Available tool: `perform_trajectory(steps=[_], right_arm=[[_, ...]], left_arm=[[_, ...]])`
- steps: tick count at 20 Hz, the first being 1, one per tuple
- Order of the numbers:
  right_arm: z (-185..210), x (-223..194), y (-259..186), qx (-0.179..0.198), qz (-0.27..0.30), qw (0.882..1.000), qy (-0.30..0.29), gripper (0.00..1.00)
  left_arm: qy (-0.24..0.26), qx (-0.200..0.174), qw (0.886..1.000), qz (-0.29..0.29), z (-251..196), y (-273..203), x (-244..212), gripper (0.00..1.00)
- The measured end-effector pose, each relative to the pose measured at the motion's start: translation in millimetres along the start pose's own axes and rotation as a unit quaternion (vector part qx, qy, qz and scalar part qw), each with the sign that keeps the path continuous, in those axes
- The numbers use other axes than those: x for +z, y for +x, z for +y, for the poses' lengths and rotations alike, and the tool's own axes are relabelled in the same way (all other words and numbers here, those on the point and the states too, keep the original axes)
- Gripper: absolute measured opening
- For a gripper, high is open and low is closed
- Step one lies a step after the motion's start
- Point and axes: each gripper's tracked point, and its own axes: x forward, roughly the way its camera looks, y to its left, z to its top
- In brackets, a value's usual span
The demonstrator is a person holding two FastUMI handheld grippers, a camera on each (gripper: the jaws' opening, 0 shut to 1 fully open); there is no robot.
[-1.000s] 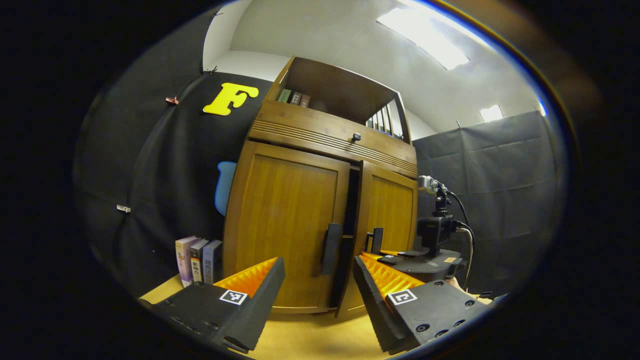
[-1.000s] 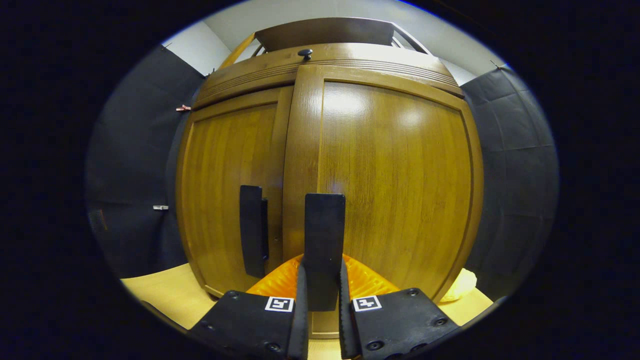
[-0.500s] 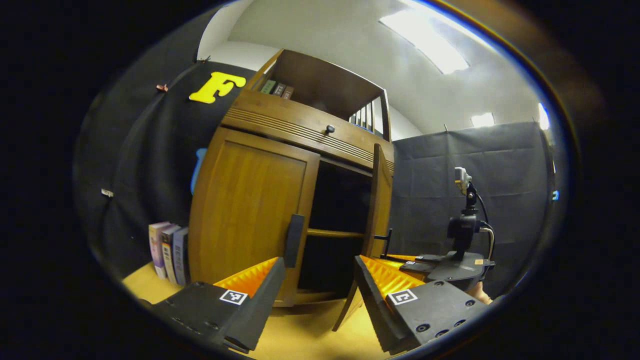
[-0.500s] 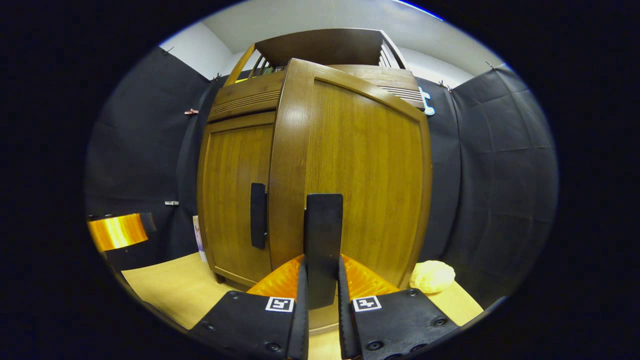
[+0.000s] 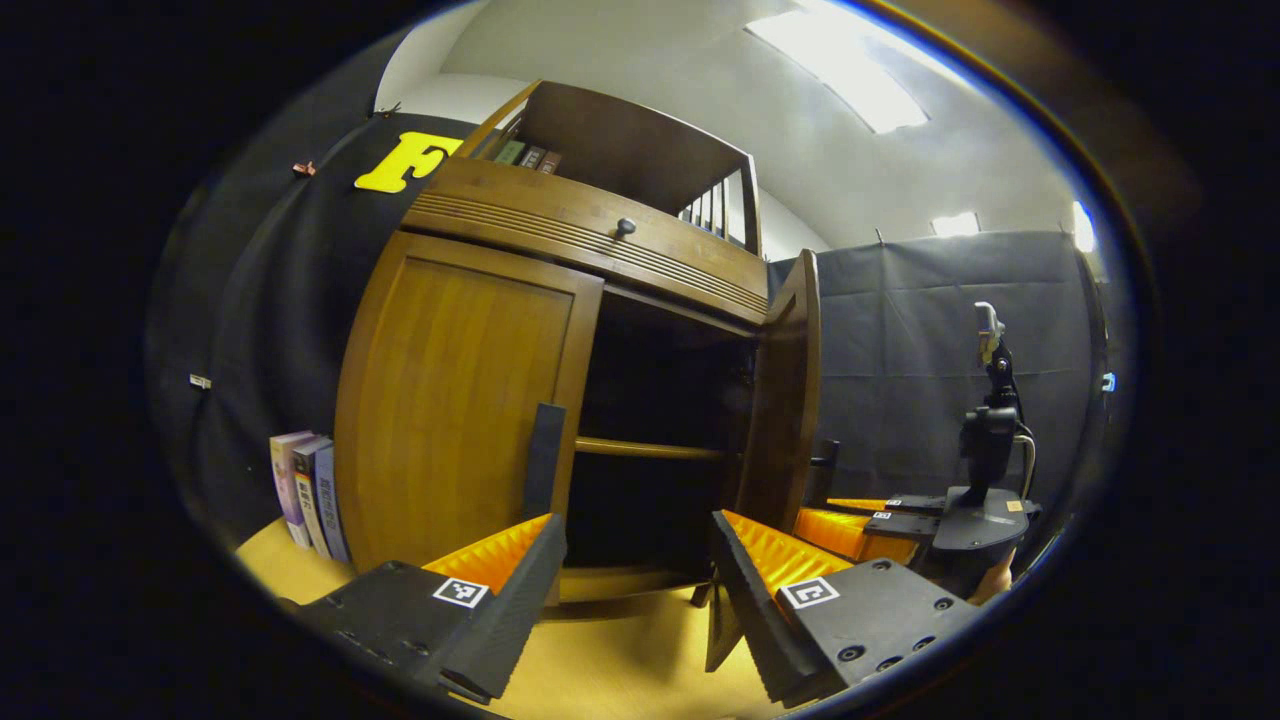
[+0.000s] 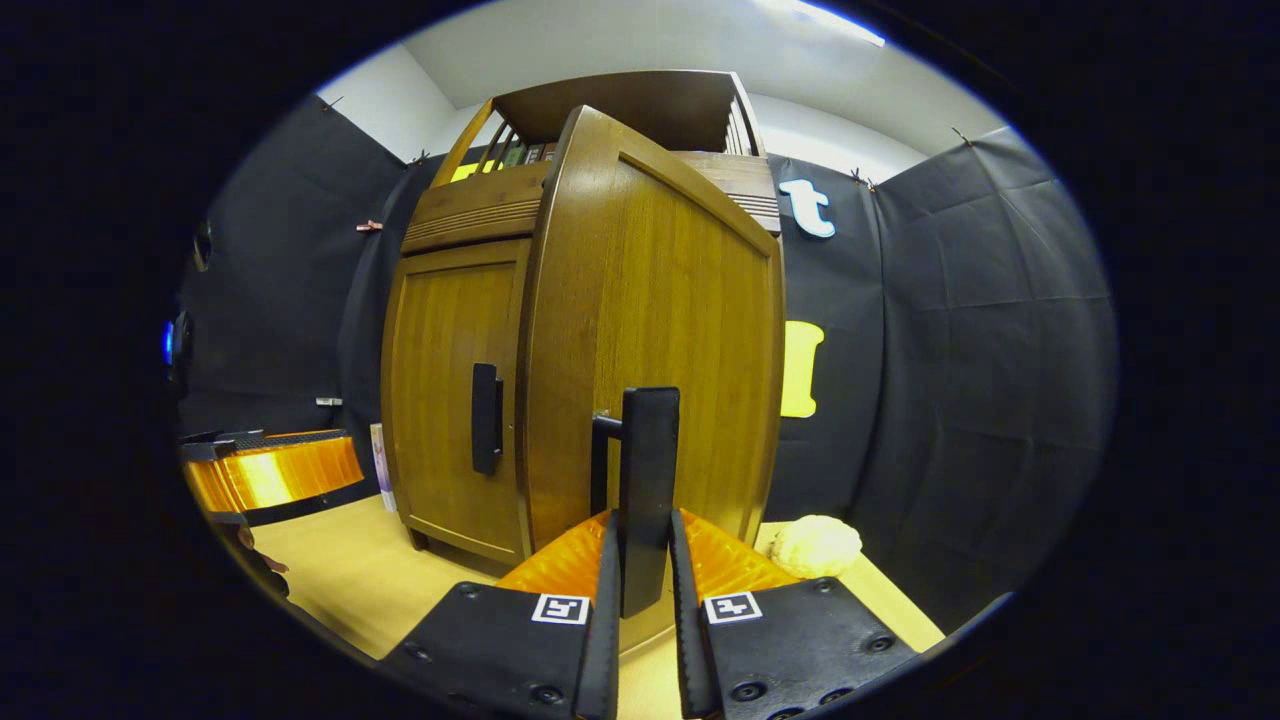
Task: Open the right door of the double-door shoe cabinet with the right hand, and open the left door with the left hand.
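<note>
The right gripper (image 6: 640,590) clamps the right door's handle (image 6: 648,480), with the right door (image 6: 650,340) swung well open. The left gripper (image 5: 635,560) is open near the closed left door (image 5: 450,400); next it likely needs to grasp the left handle (image 5: 545,450).

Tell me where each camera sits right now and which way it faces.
Left gripper view: rides the open left gripper, low, facing the closed left door.
Right gripper view: rides the right gripper, shut on the right door handle, facing the swung-out right door.
Shared: both doors, the shoe cabinet.
</note>
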Motion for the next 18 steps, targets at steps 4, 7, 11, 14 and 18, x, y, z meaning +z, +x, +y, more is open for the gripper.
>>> perform_trajectory(steps=[4,7,11,14,18], right_arm=[[-29,1,-15,-0.026,0.000,0.999,-0.031,0.27],[-57,2,-25,-0.055,0.003,0.997,-0.060,0.27],[-93,7,-34,-0.078,0.004,0.996,-0.047,0.18],[-105,5,-39,-0.074,0.009,0.997,-0.019,0.16],[-120,1,-47,-0.078,0.009,0.997,-0.010,0.16]], left_arm=[[0.034,0.011,0.999,0.013,-10,11,-6,0.93],[0.045,0.003,0.999,0.016,-24,20,-10,0.93],[0.050,-0.001,0.999,0.011,-40,24,-11,0.96],[0.055,0.003,0.998,0.006,-48,29,-9,0.94],[0.105,0.051,0.993,-0.010,-36,31,-1,0.93]])
